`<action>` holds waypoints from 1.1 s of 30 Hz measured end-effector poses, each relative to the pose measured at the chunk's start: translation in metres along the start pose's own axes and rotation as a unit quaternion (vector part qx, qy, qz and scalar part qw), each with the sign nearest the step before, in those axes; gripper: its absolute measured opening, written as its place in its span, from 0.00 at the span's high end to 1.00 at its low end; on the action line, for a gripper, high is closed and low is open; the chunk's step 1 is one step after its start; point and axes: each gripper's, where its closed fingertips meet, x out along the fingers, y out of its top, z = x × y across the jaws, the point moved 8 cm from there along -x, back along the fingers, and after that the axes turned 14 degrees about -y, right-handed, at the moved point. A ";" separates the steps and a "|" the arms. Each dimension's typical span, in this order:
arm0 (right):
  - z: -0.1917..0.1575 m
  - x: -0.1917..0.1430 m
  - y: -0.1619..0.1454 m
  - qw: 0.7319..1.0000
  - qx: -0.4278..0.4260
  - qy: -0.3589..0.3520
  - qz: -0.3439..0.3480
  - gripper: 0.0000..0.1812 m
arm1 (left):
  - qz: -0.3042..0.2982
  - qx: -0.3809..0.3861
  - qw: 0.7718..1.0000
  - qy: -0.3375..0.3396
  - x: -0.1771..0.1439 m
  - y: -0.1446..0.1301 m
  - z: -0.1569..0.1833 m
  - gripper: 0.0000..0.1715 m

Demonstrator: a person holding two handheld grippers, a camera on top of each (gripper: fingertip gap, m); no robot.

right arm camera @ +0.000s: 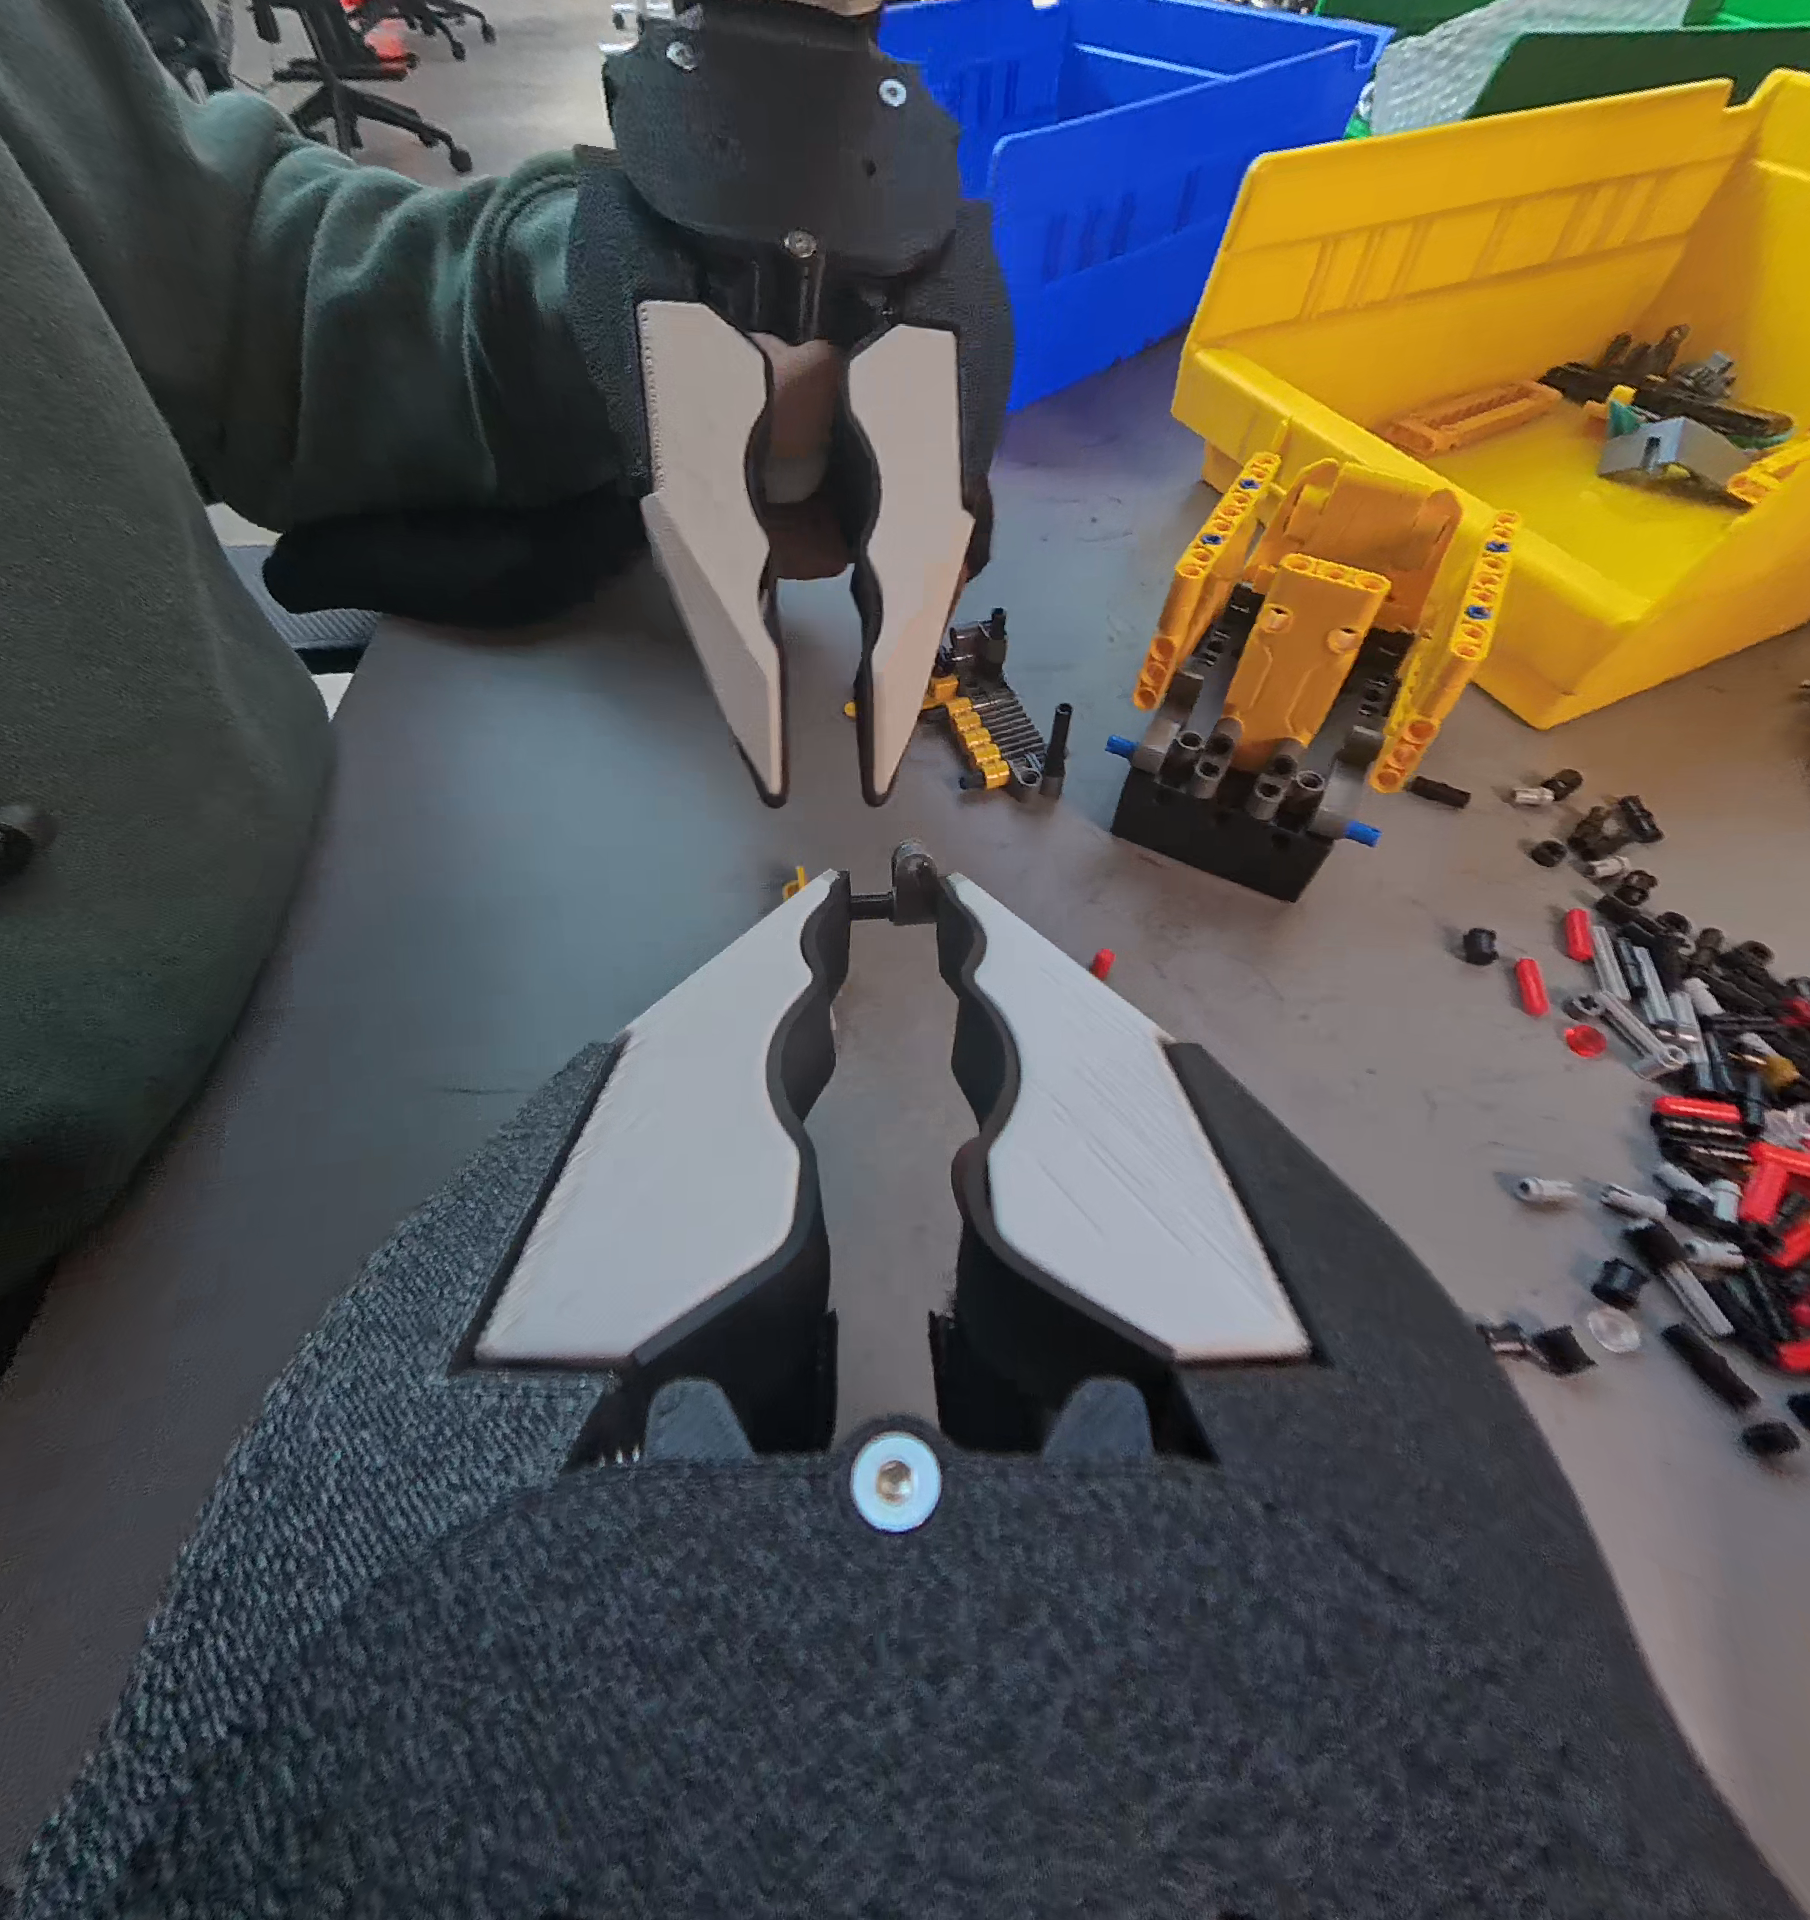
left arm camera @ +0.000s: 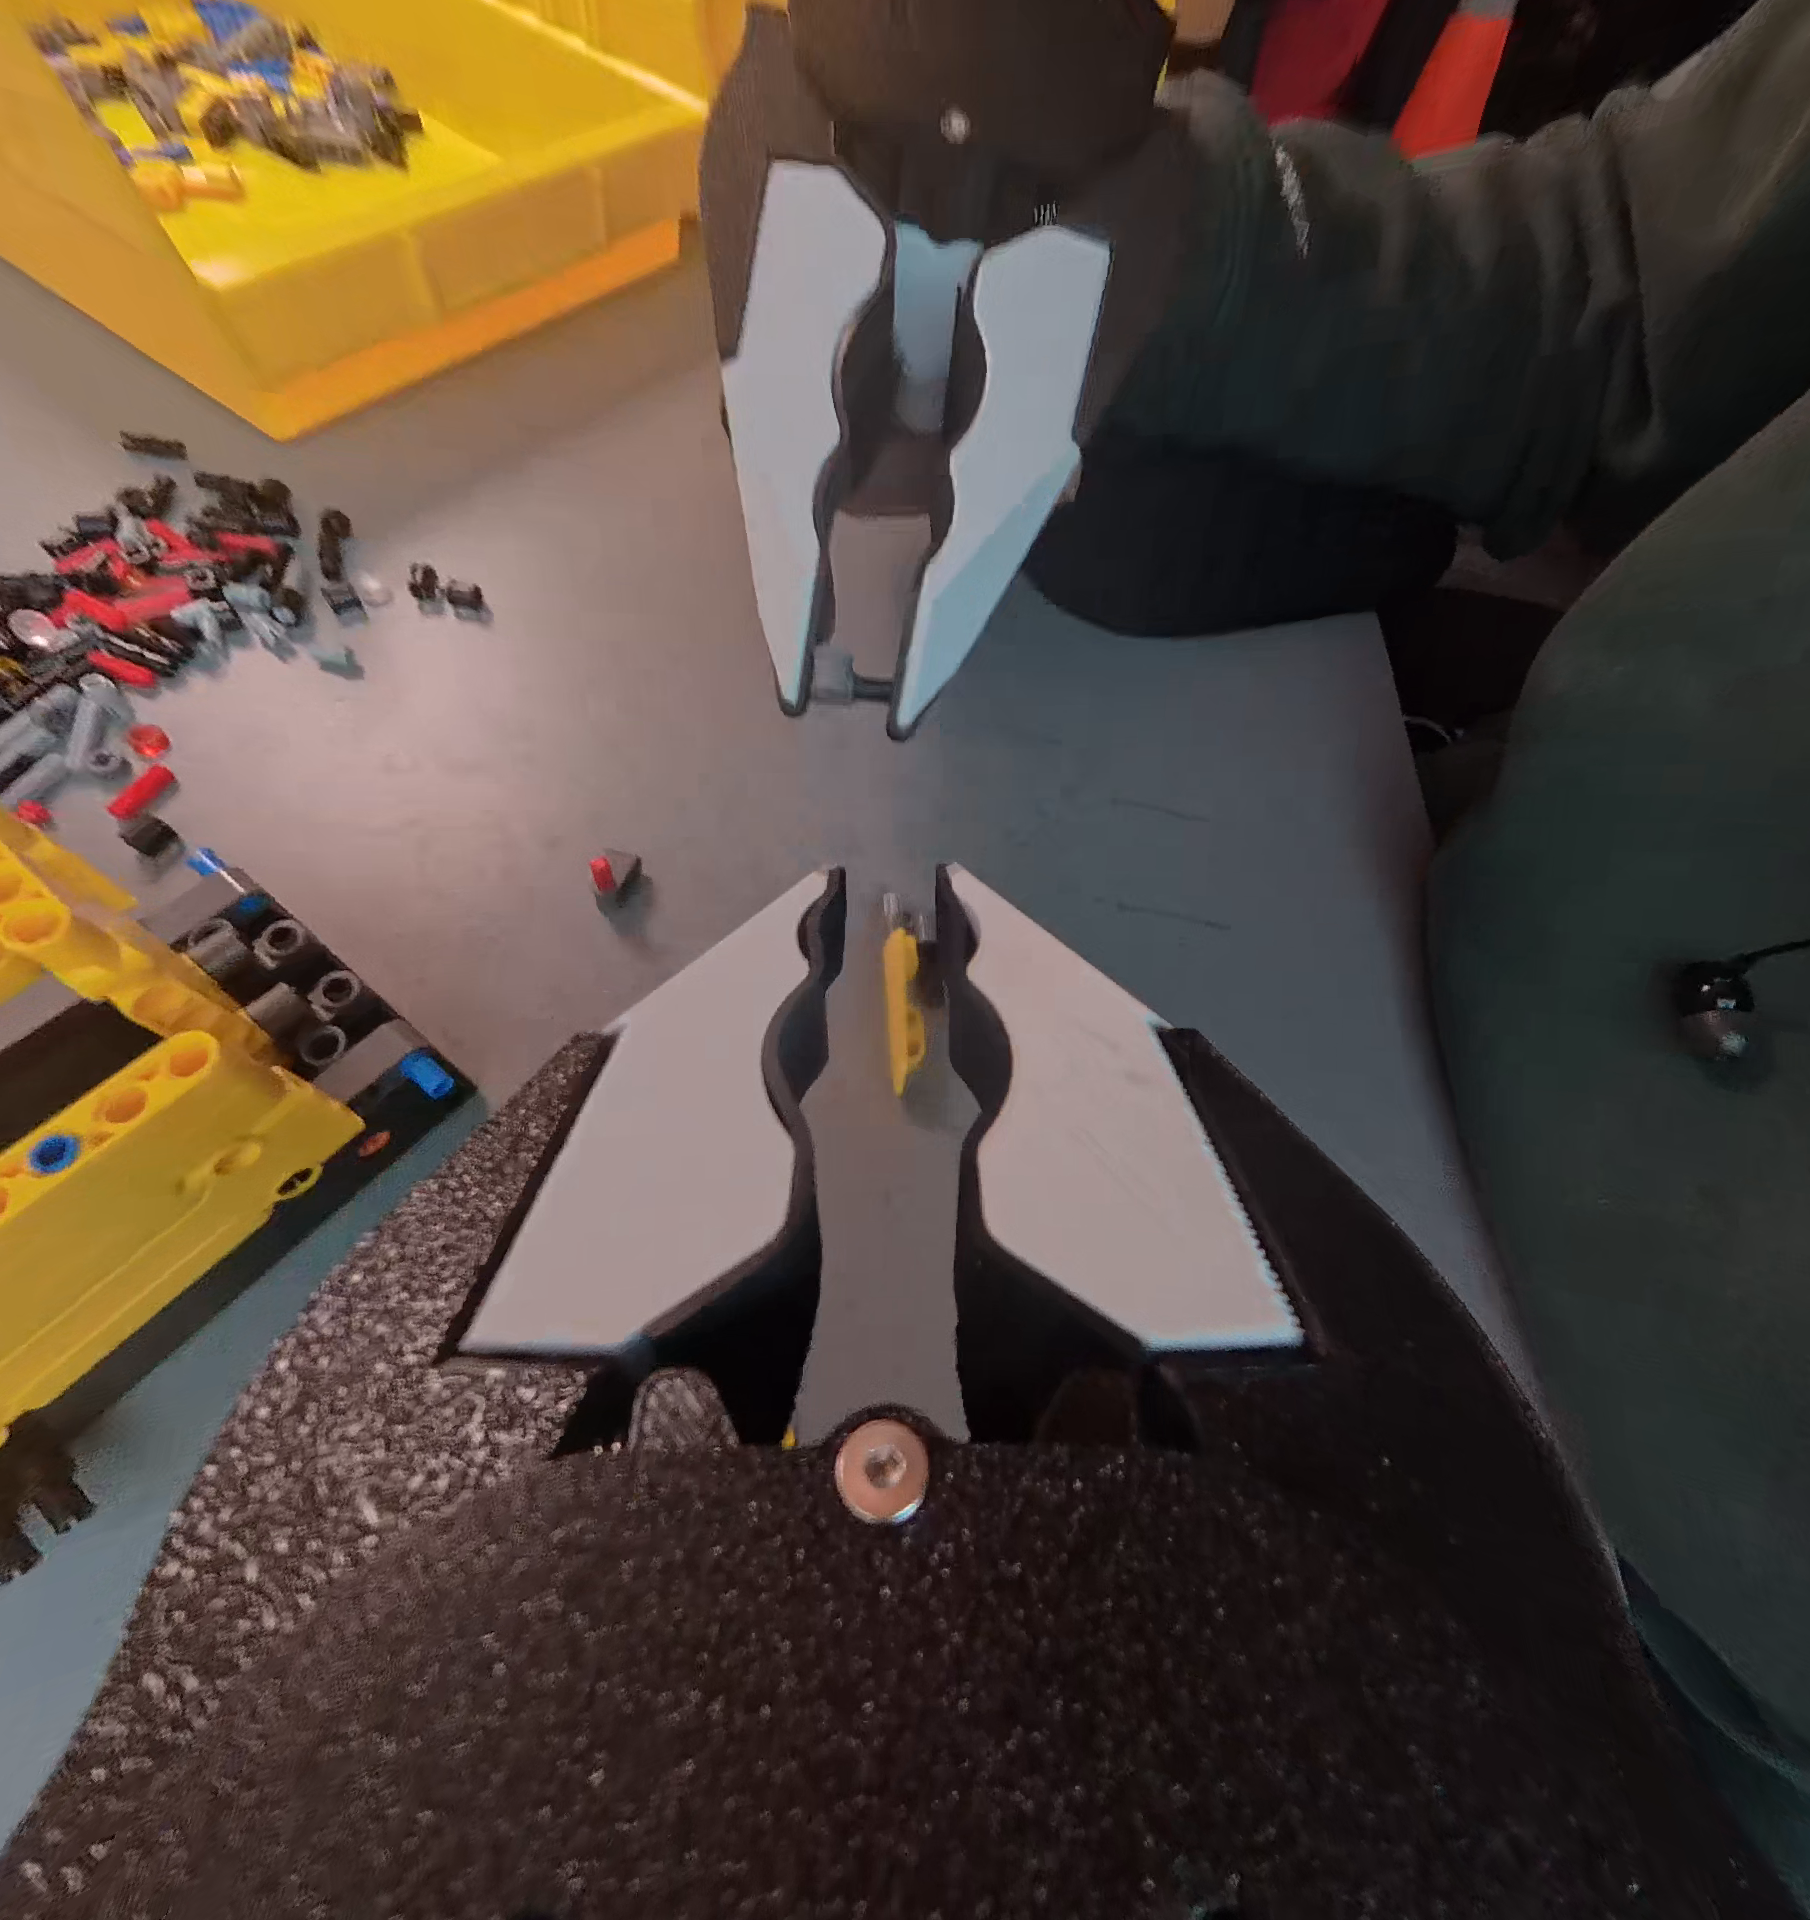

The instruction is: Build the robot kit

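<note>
Holding your two tools tip to tip mid-frame, your left tool (left arm camera: 888, 881) is nearly closed on a small yellow piece (left arm camera: 903, 995), your right tool (right arm camera: 888, 881) pinches a dark pin connector (right arm camera: 906, 883), not joined yet, above the grey surface (right arm camera: 568, 831).

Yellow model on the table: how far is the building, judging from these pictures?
Looks done: the yellow model stands partly assembled. In hand: the right gripper pinches a small dark pin; a yellow beam shows between the fingers of the left gripper, grip unclear. Left: a large pile of loose parts lies unused nearby.
</note>
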 end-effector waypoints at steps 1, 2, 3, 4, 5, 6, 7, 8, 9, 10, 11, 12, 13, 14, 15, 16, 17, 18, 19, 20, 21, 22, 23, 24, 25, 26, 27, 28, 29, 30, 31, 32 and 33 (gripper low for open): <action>0.003 -0.001 -0.001 1.000 0.002 -0.003 -0.002 0.92 | -0.021 -0.003 1.000 0.003 0.004 -0.004 0.000 0.90; 0.004 -0.002 -0.002 1.000 0.004 -0.004 -0.003 0.92 | -0.038 -0.004 0.999 0.005 0.009 -0.007 0.000 0.90; 0.005 -0.003 -0.002 1.000 0.006 -0.006 -0.002 0.92 | -0.052 -0.006 0.999 0.003 0.013 -0.010 0.001 0.90; 0.005 -0.003 -0.003 1.000 0.006 -0.005 -0.003 0.92 | -0.064 -0.007 0.998 0.002 0.016 -0.012 0.001 0.90; 0.005 -0.002 -0.003 1.000 0.004 -0.006 -0.006 0.92 | -0.078 -0.006 0.997 0.004 0.018 -0.015 0.001 0.90; 0.004 -0.001 -0.004 1.000 0.000 -0.006 -0.009 0.92 | -0.091 -0.004 0.996 0.009 0.020 -0.018 0.000 0.89; 0.003 -0.001 -0.005 1.000 -0.003 -0.006 -0.012 0.92 | -0.101 0.000 0.995 0.012 0.022 -0.020 0.000 0.88; 0.003 0.000 -0.005 1.000 -0.004 -0.005 -0.014 0.92 | -0.106 0.002 0.994 0.011 0.024 -0.020 0.001 0.87; 0.002 0.000 -0.006 1.000 -0.004 -0.004 -0.016 0.92 | -0.109 0.006 0.994 0.013 0.026 -0.021 0.002 0.87; 0.003 0.001 -0.006 1.000 -0.003 -0.002 -0.017 0.92 | -0.117 0.012 0.993 0.019 0.027 -0.022 0.002 0.87; 0.003 0.001 -0.007 1.000 -0.003 -0.002 -0.019 0.92 | -0.130 0.019 0.991 0.026 0.029 -0.024 0.001 0.88; 0.003 0.001 -0.007 1.000 -0.003 -0.002 -0.020 0.92 | -0.142 0.027 0.989 0.032 0.030 -0.026 0.001 0.90; 0.003 0.001 -0.007 1.000 -0.003 -0.002 -0.021 0.92 | -0.147 0.030 0.988 0.036 0.031 -0.027 0.001 0.92; 0.003 0.001 -0.007 1.000 -0.004 -0.001 -0.022 0.92 | -0.142 0.027 0.989 0.032 0.031 -0.027 0.001 0.92; 0.002 0.000 -0.008 1.000 -0.004 0.001 -0.023 0.92 | -0.137 0.020 0.990 0.028 0.030 -0.026 0.001 0.92; 0.002 0.000 -0.008 1.000 -0.005 0.003 -0.025 0.92 | -0.134 0.015 0.990 0.026 0.029 -0.026 0.000 0.92; 0.002 0.000 -0.008 1.000 -0.006 0.003 -0.026 0.92 | -0.138 0.013 0.990 0.027 0.029 -0.027 -0.001 0.92; 0.001 0.001 -0.009 1.000 -0.007 0.004 -0.027 0.92 | -0.139 0.015 0.990 0.028 0.030 -0.028 -0.001 0.92; 0.000 0.001 -0.009 1.000 -0.007 0.007 -0.029 0.92 | -0.140 0.016 0.990 0.028 0.030 -0.028 -0.001 0.92; 0.000 0.002 -0.010 0.999 -0.008 0.009 -0.032 0.92 | -0.141 0.017 0.989 0.028 0.030 -0.027 -0.001 0.92; -0.001 0.002 -0.011 0.999 -0.010 0.010 -0.035 0.92 | -0.140 0.017 0.990 0.028 0.030 -0.028 -0.001 0.93; -0.001 0.002 -0.012 0.999 -0.011 0.013 -0.038 0.92 | -0.139 0.017 0.990 0.027 0.029 -0.028 -0.001 0.93; -0.002 0.003 -0.012 0.999 -0.011 0.015 -0.040 0.92 | -0.139 0.015 0.990 0.024 0.029 -0.028 -0.001 0.92; -0.002 0.003 -0.013 0.999 -0.012 0.015 -0.041 0.92 | -0.139 0.015 0.990 0.022 0.028 -0.028 -0.001 0.92; -0.002 0.002 -0.013 0.999 -0.012 0.016 -0.042 0.92 | -0.140 0.015 0.990 0.021 0.028 -0.028 -0.001 0.92; -0.002 0.002 -0.013 0.999 -0.012 0.016 -0.043 0.92 | -0.140 0.013 0.990 0.018 0.028 -0.029 0.000 0.92; -0.002 0.002 -0.013 0.999 -0.012 0.016 -0.044 0.92 | -0.139 0.009 0.990 0.013 0.027 -0.029 0.000 0.90; -0.002 0.002 -0.013 0.999 -0.013 0.016 -0.045 0.92 | -0.138 0.006 0.990 0.008 0.027 -0.029 0.001 0.90; -0.002 0.003 -0.014 0.999 -0.013 0.017 -0.046 0.92 | -0.136 0.004 0.991 0.005 0.026 -0.028 0.001 0.91; -0.002 0.003 -0.014 0.999 -0.014 0.018 -0.047 0.92 | -0.131 0.001 0.991 0.002 0.025 -0.028 0.001 0.91; -0.003 0.003 -0.014 0.999 -0.015 0.019 -0.048 0.92 | -0.125 -0.002 0.992 0.000 0.024 -0.027 0.000 0.91; -0.003 0.003 -0.014 0.998 -0.016 0.020 -0.049 0.92 | -0.120 -0.004 0.993 0.001 0.023 -0.026 0.000 0.92; -0.003 0.003 -0.015 0.998 -0.016 0.020 -0.050 0.92 | -0.118 -0.005 0.993 0.002 0.022 -0.025 -0.001 0.93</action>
